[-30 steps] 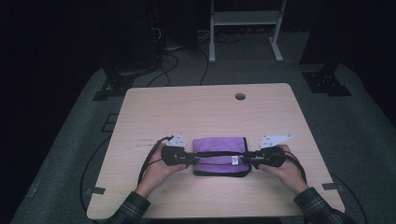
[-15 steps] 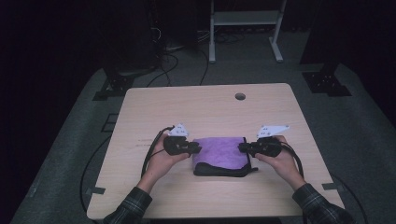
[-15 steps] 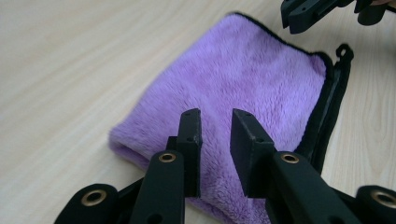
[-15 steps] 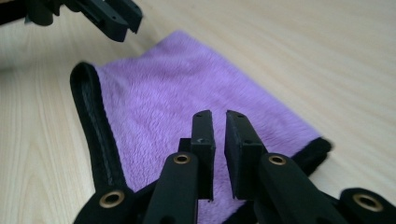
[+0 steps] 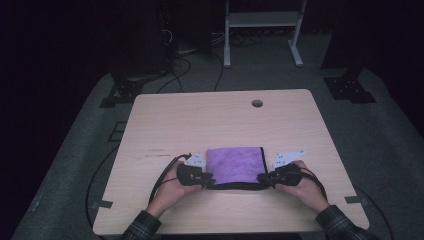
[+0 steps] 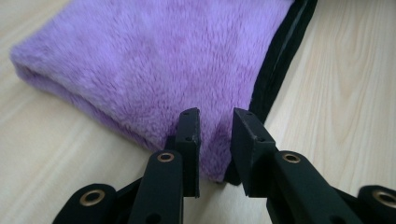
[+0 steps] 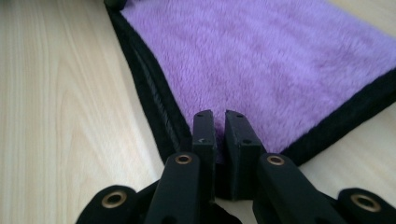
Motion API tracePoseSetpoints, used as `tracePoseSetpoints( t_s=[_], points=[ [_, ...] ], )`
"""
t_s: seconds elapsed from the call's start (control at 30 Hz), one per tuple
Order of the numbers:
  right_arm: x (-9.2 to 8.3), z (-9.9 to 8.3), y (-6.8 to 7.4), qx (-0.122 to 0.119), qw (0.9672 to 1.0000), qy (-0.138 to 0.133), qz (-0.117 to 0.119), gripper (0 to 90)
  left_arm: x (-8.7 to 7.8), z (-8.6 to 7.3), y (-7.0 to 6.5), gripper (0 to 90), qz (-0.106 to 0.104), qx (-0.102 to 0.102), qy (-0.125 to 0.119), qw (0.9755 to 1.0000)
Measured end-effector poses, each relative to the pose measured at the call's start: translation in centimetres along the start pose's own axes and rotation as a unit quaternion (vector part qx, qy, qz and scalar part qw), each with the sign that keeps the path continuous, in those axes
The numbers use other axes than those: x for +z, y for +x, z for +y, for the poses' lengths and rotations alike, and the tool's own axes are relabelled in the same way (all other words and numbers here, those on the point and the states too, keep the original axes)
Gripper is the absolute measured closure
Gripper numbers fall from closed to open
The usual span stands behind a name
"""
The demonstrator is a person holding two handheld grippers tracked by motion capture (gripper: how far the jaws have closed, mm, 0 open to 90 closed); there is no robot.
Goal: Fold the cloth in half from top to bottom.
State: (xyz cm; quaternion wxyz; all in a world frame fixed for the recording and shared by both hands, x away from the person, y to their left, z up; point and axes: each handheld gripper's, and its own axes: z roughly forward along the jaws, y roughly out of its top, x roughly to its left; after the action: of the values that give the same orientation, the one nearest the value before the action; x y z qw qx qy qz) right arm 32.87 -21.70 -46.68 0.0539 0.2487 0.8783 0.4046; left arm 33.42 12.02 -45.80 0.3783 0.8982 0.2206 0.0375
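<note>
I see a purple towel [image 5: 235, 165] with a black edge lying folded and flat on a light wooden table [image 5: 200, 120]. The towel sits near the side of the table closest to the person, about in the middle of that side. My left gripper [image 5: 206, 179] is at the towel's near left corner, and my right gripper [image 5: 261, 179] is at its near right corner. In the left gripper view, the two black jaws have just been closing and now sit close together with the soft purple corner [image 6: 154, 65] pinched between them. In the right gripper view, the jaws have also just been closing and are almost together, squeezing the corner of the towel [image 7: 280, 60] right by its black edge. Far from the towel, near the back of the table, there is a small round hole [image 5: 257, 103] in the wood. The wood has pale lines running along it. Around the table the floor [image 5: 380, 150] is grey, and the room behind is very dark. Past the far side of the table I see a white metal stand [image 5: 262, 25] and some black cables [image 5: 192, 60] on the floor. The person's plaid sleeves [image 5: 345, 227] come in at the near side of the table.
</note>
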Motion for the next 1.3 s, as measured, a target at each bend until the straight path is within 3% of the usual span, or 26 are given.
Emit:
tracePoseSetpoints(
  t_s=[0.13, 0.2, 0.3, 0.37, 0.4, 0.47, 0.53, 0.67, 0.73, 0.87, 1.07, 1.3],
  points=[
    [0.0, -0.3, 0.2, 0.0, 1.0, 0.002, -0.002, 81.2, 0.0, -0.1, -0.2, 69.8, 0.002, 0.002, 0.0, 1.0],
    [-0.1, -0.2, 0.2, -0.001, 1.0, -0.005, -0.005, 73.7, -0.4, 0.1, -0.3, 64.4, 0.004, 0.003, -0.004, 1.0],
    [-0.5, -0.3, -0.2, 0.004, 0.9995, -0.024, -0.018, 59.6, -1.6, -0.1, -0.2, 52.7, 0.029, 0.007, -0.025, 0.9992],
    [-0.9, -0.5, -0.6, 0.014, 0.9989, -0.034, -0.029, 53.8, -2.1, -0.5, 0.2, 42.7, 0.052, -0.001, -0.03, 0.9982],
    [-0.9, -0.5, -0.6, 0.014, 0.9989, -0.034, -0.029, 53.8, -2.1, -0.5, 0.2, 40.9, 0.052, -0.001, -0.03, 0.9982],
    [-1.4, -0.7, -1.3, 0.026, 0.9974, -0.045, -0.049, 44.8, -2.8, -1.5, 0.8, 36.8, 0.075, -0.016, -0.032, 0.9965],
    [-1.8, -1.0, -1.7, 0.036, 0.996, -0.05, -0.064, 39.2, -3.1, -1.8, 1.0, 33.3, 0.081, -0.021, -0.032, 0.996],
    [-2.3, -1.4, -2.3, 0.049, 0.9942, -0.052, -0.08, 32.7, -4.1, -3.2, 1.7, 29.0, 0.106, -0.029, -0.032, 0.9934],
    [-2.8, -2.0, -2.7, 0.057, 0.9919, -0.05, -0.103, 29.0, -4.6, -3.9, 2.0, 24.0, 0.119, -0.034, -0.027, 0.992],
    [-3.7, -3.0, -3.2, 0.069, 0.9891, -0.044, -0.123, 25.8, -5.7, -5.8, 2.6, 20.0, 0.147, -0.045, -0.015, 0.988],
    [-4.9, -5.0, -4.0, 0.087, 0.9849, -0.024, -0.148, 21.5, -6.6, -7.9, 3.4, 16.8, 0.158, -0.065, 0.002, 0.9853],
    [-5.5, -6.9, -4.2, 0.1, 0.9812, -0.008, -0.165, 18.1, -7.2, -9.6, 3.9, 8.2, 0.153, -0.078, 0.001, 0.9852]
  ],
)
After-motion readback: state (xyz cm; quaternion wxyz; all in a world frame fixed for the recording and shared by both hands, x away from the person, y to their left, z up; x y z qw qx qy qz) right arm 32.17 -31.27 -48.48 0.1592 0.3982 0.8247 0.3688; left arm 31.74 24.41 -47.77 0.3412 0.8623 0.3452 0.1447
